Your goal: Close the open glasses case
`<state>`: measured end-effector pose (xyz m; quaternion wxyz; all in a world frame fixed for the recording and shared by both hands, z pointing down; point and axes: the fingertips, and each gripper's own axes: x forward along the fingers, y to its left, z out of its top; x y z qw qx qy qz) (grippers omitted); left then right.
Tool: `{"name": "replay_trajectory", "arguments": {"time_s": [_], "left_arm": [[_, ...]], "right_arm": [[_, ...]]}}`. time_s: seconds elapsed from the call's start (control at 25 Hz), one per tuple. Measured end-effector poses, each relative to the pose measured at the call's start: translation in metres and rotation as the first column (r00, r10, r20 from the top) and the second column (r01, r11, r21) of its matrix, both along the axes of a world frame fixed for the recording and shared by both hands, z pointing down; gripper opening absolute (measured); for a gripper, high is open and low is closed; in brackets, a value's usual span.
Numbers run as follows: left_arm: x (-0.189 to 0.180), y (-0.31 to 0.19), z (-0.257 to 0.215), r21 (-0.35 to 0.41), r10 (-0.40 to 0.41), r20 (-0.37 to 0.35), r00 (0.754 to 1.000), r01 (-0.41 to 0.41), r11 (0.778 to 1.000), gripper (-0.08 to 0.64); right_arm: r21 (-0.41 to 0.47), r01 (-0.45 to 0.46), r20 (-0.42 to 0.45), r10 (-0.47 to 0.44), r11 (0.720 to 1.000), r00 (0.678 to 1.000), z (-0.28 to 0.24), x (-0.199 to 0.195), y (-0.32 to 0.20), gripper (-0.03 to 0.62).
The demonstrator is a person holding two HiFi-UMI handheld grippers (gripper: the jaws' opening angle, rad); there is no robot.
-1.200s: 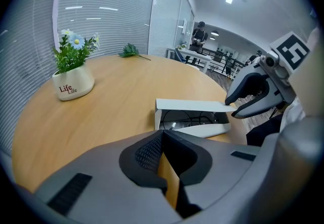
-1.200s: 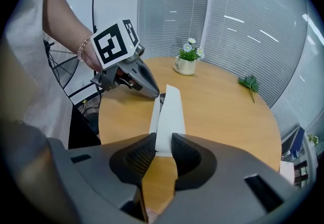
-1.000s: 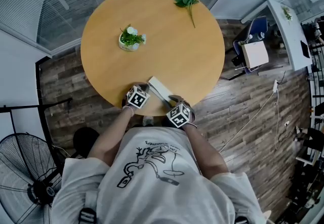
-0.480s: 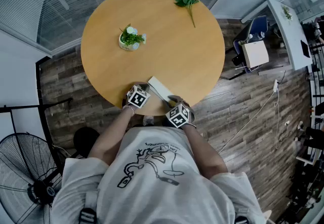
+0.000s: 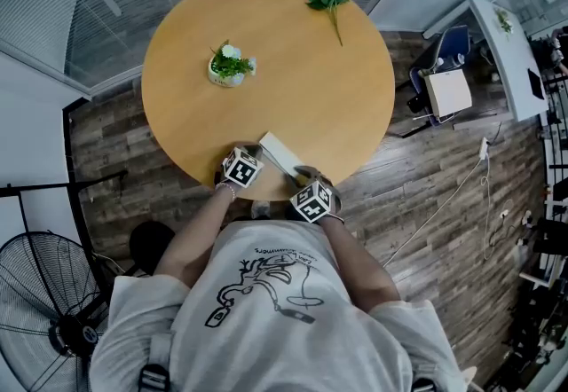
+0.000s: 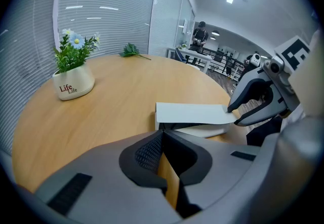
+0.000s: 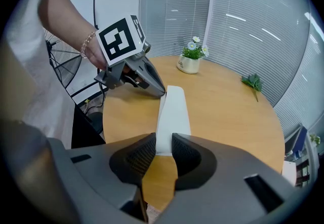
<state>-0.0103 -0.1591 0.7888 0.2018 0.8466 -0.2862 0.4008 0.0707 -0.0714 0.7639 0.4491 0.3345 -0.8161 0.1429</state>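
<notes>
Round wooden table [image 5: 293, 89], bearing a white pot of flowers [image 5: 229, 66] lettered "Life" toward its left side and a loose leafy green sprig [image 5: 327, 2] near its far edge, the two well apart. Black floor fan [image 5: 44, 319] on the wood-plank floor [image 5: 426, 204].

The table [image 5: 293, 89] is smooth pale wood with a soft satin sheen, the glasses case [image 5: 280, 152] on it a matt white smooth shell, the pot [image 6: 74, 84] glossy white glazed ware, and the left hand-held gripper [image 6: 162, 139] matt grey plastic with black, finely ribbed pads [image 6: 147, 152].
</notes>
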Motion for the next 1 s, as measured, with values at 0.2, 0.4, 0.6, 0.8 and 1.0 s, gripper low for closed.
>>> {"name": "replay_trajectory", "arguments": {"time_s": [0.2, 0.4, 0.6, 0.8, 1.0], "left_arm": [[0.001, 0.001, 0.0006, -0.002, 0.001, -0.001, 1.0, -0.001, 1.0, 0.02], [0.0006, 0.001, 0.0003, -0.002, 0.003, 0.0, 1.0, -0.003, 1.0, 0.02], [-0.0006, 0.0011, 0.0003, -0.003, 0.004, 0.0, 1.0, -0.004, 1.0, 0.02], [-0.0001, 0.0003, 0.0009, -0.006, 0.004, 0.001, 1.0, -0.004, 1.0, 0.02], [-0.0015, 0.0007, 0.0004, -0.006, 0.001, 0.0, 1.0, -0.001, 1.0, 0.02]], "right_arm": [[0.001, 0.005, -0.004, -0.005, 1.0, 1.0, 0.0018, -0.0001, 0.0013, 0.109], [-0.004, 0.011, -0.004, -0.011, 1.0, 1.0, 0.0016, -0.0018, 0.0023, 0.109], [-0.009, 0.015, -0.005, -0.015, 1.0, 1.0, 0.0026, -0.0035, 0.0034, 0.109], [-0.018, 0.021, -0.006, -0.021, 1.0, 1.0, 0.0046, -0.0038, 0.0035, 0.109], [-0.033, 0.018, -0.001, -0.018, 0.999, 1.0, 0.0072, -0.0063, 0.0066, 0.092]]}}
